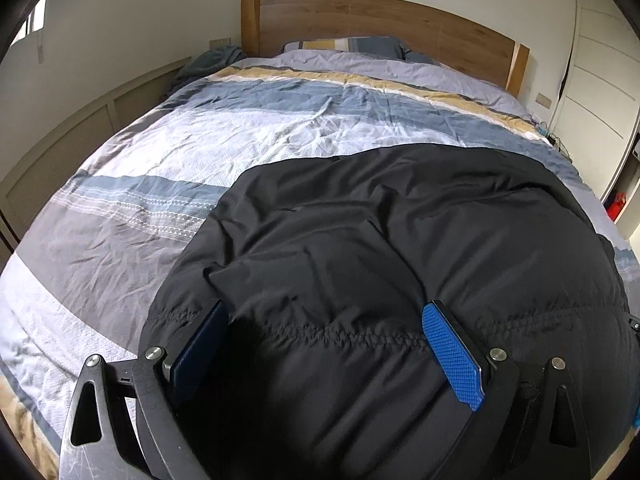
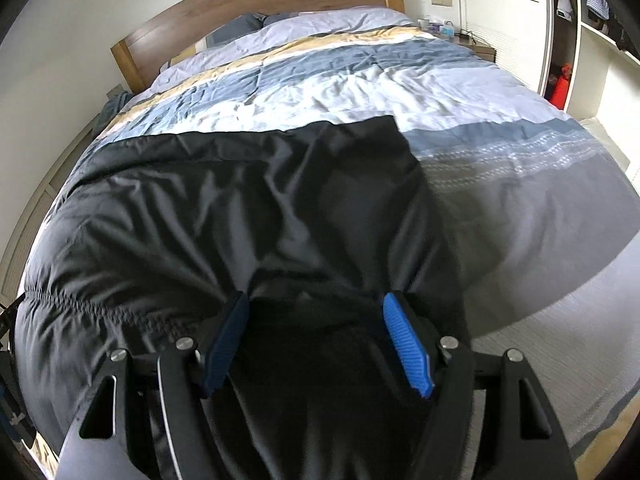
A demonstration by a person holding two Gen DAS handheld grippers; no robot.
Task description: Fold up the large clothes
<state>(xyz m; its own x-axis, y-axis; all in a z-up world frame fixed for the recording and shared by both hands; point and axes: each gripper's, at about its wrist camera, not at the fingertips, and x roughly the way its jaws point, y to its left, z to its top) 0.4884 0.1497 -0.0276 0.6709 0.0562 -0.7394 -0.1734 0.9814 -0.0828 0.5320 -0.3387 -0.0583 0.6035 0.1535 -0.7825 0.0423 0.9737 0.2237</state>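
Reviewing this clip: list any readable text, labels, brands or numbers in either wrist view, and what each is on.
None can be read.
Black garment: no label or logo visible.
Striped duvet: woven pattern only, no lettering.
Red item by the wardrobe: too small and blurred to tell if it carries any text.

Striped-duvet bed (image 1: 168, 184) under black padded coat (image 1: 360, 240).

Black jacket (image 1: 360, 240) hem beyond frame edge.
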